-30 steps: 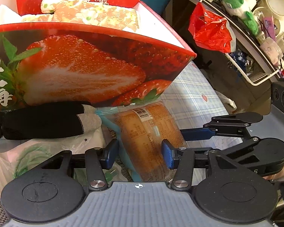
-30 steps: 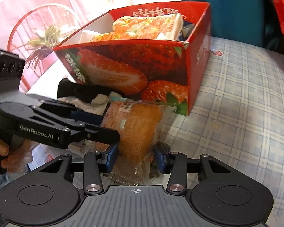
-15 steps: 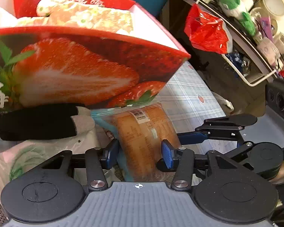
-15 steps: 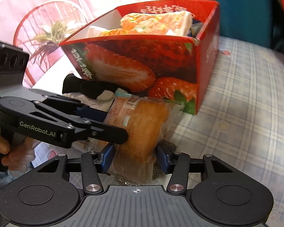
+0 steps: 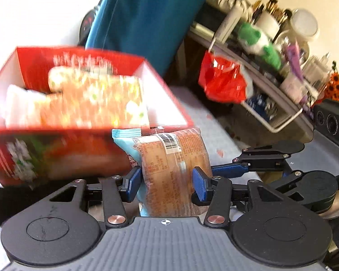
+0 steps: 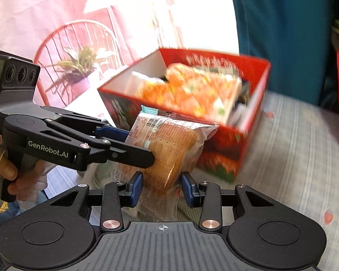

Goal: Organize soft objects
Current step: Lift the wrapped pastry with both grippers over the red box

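Left claw (image 5: 166,181): closed on the wrapped bread (image 5: 171,171) from both sides, its blue pads (image 5: 133,181) pressed against the wrapper.
Right claw (image 6: 162,187): also gripped the same wrapped bread (image 6: 167,151), at its lower end, with pads (image 6: 136,187) against the clear plastic.
Wrapped bread: a brown loaf in clear wrap with a barcode label and a light blue sealed edge; held between the two claws in front of the red strawberry box (image 5: 79,140), its top edge near the box's front rim.
Red strawberry box (image 6: 250,122): open-topped, standing on the checked tablecloth (image 6: 305,149), blurred; an orange floral packet (image 5: 97,103) lay inside.
Background: a red plastic bag (image 5: 223,83) hung by a cluttered shelf (image 5: 271,52); a potted plant (image 6: 76,72) stood beyond the left claw.
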`<control>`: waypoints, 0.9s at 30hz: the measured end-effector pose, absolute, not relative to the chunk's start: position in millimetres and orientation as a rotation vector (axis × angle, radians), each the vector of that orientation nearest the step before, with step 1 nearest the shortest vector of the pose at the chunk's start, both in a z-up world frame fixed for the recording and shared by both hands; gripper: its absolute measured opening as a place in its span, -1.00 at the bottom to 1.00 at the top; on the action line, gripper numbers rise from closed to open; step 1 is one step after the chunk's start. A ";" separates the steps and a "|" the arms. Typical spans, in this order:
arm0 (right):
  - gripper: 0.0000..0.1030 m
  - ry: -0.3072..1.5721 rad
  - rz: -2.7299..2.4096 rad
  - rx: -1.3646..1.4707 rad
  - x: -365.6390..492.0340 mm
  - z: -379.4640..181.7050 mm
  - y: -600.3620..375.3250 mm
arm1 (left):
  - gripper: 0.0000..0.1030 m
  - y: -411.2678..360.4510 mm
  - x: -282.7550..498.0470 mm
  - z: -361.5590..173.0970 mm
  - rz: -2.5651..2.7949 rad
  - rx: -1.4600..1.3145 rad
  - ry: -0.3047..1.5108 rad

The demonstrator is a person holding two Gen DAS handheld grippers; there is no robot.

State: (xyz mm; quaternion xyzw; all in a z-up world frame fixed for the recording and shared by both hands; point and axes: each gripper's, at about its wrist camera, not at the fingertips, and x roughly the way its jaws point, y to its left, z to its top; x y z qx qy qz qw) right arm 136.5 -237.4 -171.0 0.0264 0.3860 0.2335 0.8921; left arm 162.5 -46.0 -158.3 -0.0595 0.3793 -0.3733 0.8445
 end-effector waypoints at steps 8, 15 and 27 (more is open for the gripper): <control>-0.33 0.719 0.504 0.003 168.3 -128.2 -213.4 | 0.00 -23.1 184.2 -112.9 -0.738 -0.126 0.702; -0.37 0.636 0.495 -0.023 219.6 -110.7 -189.9 | 0.00 1.6 228.2 -90.8 -0.681 -0.148 0.639; -0.37 0.649 0.465 0.011 317.2 -133.5 -156.9 | 0.00 14.7 307.6 -104.2 -0.568 -0.155 0.667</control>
